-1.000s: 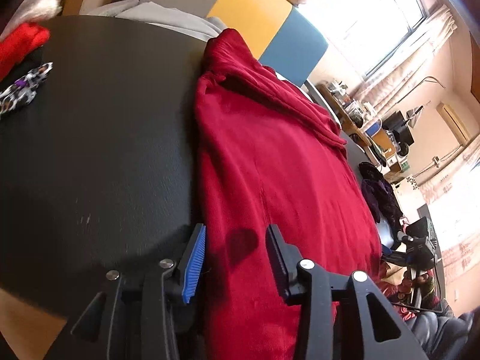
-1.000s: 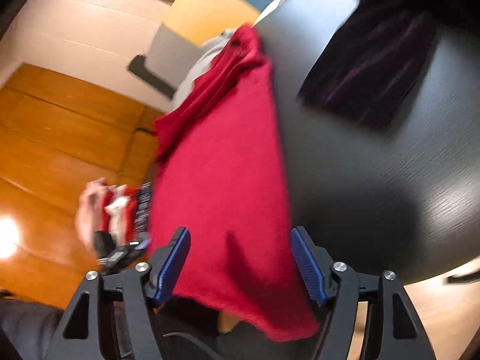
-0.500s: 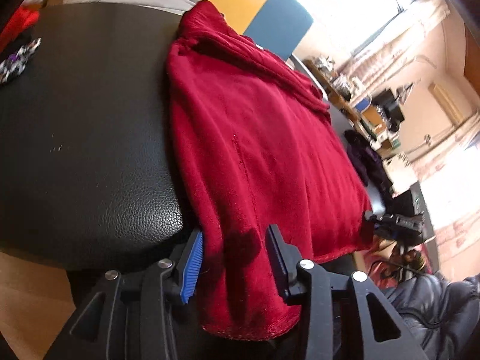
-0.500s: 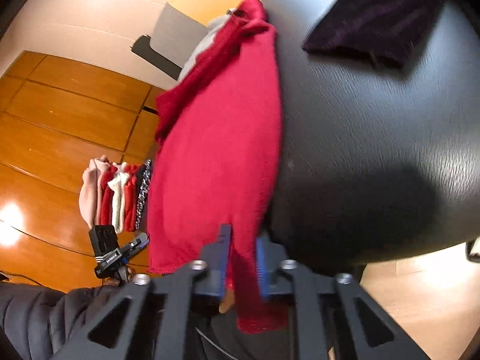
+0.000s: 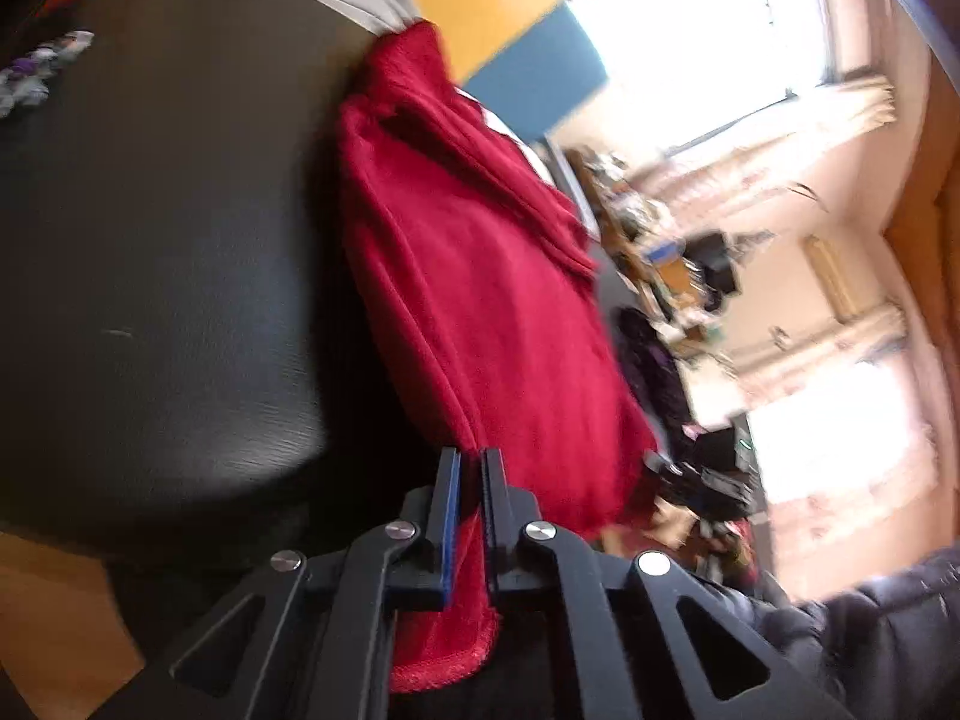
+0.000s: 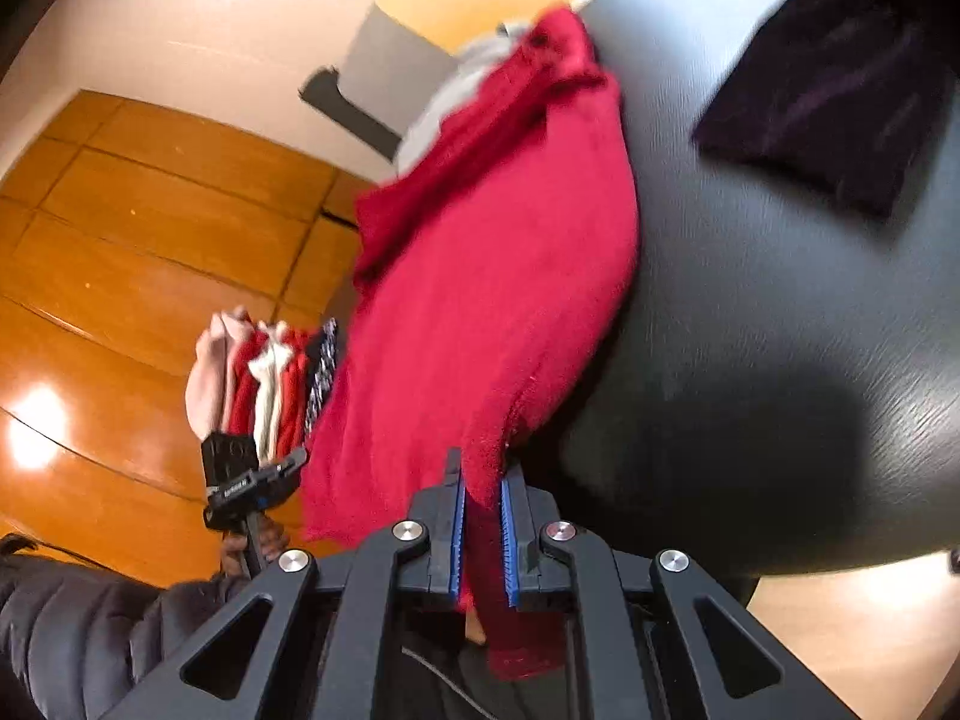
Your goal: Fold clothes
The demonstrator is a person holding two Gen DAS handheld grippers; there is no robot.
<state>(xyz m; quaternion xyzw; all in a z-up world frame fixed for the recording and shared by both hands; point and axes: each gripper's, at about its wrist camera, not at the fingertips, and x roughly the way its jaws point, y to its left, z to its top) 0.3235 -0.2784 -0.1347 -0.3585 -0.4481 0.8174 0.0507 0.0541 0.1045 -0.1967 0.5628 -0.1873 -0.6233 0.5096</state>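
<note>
Room: a sunlit room with bright windows and curtains, a wood-panelled wall, and a dark round worktop [image 5: 150, 300] in front of you.

Left wrist view, garment: the red garment [image 5: 480, 312] lies on the worktop's right part, its near hem hanging over the near edge toward you.

Left wrist view, long axis: it runs from your tool away to the far edge, where the bunched end points at the yellow and blue cushions [image 5: 516, 42].

Left wrist view, tool: your left tool [image 5: 472, 480] is clamped on the near hem, both pads pressed into the cloth.

Left wrist view, other items: a patterned cloth [image 5: 42, 69] sits well apart at far left.

Right wrist view, garment: the same red garment [image 6: 480, 300] lies along the worktop's [image 6: 780, 360] left edge, part of it hanging off that side.

Right wrist view, tool: your right tool [image 6: 483, 492] is clamped on the opposite near corner, a strip of hem trailing below the pads.

Right wrist view, other items: a dark purple garment [image 6: 840, 90] lies well apart at far right; a stack of folded clothes [image 6: 264, 378] shows beyond the left tool.

Handling, judged: soft, plush and limp; it will sag between your two grips and drag on the worktop rather than slide.

Hold, judged: the two near hem corners suit carrying the hem toward the far end.
</note>
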